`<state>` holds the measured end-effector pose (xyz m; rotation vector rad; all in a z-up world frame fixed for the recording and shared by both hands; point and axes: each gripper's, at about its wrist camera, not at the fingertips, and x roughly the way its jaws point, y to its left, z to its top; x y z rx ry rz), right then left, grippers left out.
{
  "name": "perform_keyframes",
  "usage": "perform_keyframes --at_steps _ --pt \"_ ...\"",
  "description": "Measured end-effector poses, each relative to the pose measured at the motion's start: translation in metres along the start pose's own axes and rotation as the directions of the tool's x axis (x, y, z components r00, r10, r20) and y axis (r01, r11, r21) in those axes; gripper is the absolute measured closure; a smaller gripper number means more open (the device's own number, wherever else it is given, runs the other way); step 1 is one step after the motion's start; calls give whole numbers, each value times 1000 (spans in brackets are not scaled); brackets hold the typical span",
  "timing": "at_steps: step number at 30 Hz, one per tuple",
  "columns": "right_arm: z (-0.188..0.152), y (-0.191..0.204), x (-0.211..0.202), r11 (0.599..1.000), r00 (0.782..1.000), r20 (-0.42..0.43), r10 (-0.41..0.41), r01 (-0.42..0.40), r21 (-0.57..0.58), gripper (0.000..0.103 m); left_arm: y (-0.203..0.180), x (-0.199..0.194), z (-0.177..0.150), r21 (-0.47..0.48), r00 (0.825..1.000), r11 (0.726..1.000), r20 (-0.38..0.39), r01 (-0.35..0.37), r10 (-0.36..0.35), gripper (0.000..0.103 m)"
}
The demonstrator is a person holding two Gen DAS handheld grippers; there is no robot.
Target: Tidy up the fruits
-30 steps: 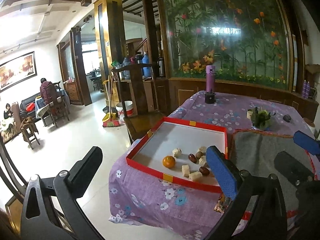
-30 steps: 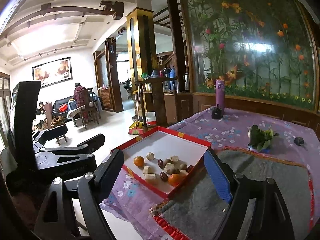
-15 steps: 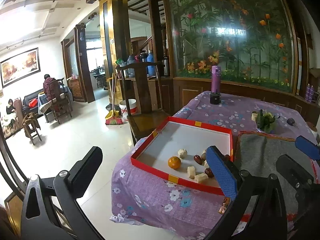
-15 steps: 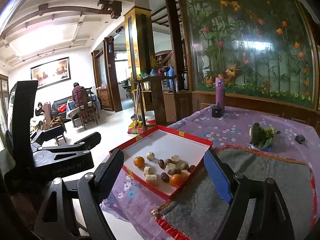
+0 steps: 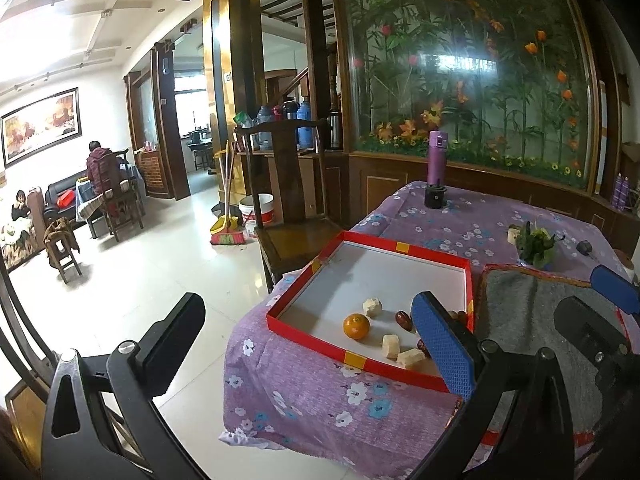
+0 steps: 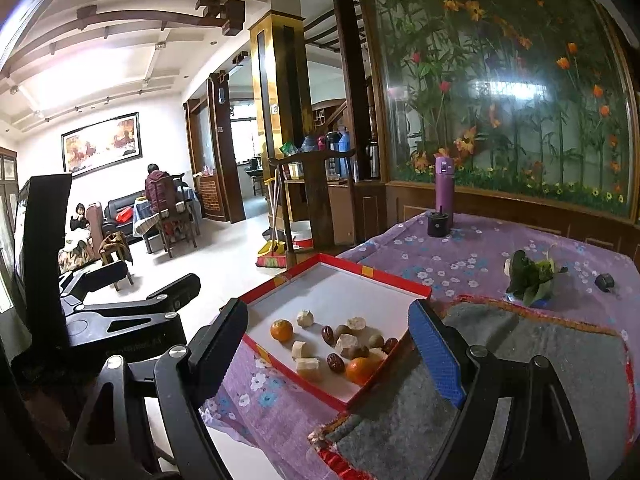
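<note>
A red-rimmed box lid with a white floor [image 5: 400, 276] [image 6: 340, 292] lies at the near left corner of the table. It holds two oranges [image 6: 281, 330] [image 6: 360, 370], pale fruit chunks [image 6: 307, 365], red dates [image 6: 327, 334] and small brown fruits [image 6: 376, 340]. In the left wrist view one orange [image 5: 356, 325] and chunks [image 5: 391, 346] show. My left gripper [image 5: 308, 352] is open and empty, short of the box. My right gripper [image 6: 332, 344] is open and empty, in front of the box. The right gripper also shows in the left wrist view [image 5: 592, 308].
A grey mat with a red fringe [image 6: 540, 360] lies right of the box on the purple flowered tablecloth [image 6: 480, 248]. A purple bottle [image 6: 444, 190], a small black cup [image 6: 437, 224] and a green plant [image 6: 532, 276] stand further back. A wooden chair [image 5: 288, 200] stands left of the table.
Both views have shifted slightly; the box and table sit a little further right and lower in the left wrist view. Both grippers stay open. The fruit has not moved.
</note>
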<state>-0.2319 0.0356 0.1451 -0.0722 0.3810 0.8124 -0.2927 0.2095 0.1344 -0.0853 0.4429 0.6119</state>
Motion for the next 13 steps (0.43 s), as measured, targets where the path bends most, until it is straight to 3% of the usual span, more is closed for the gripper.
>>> perform_keyframes --at_steps 13 --pt "7 3 16 1000 1000 -17 9 -9 10 19 5 13 4 7 1000 1000 -9 9 -9 0"
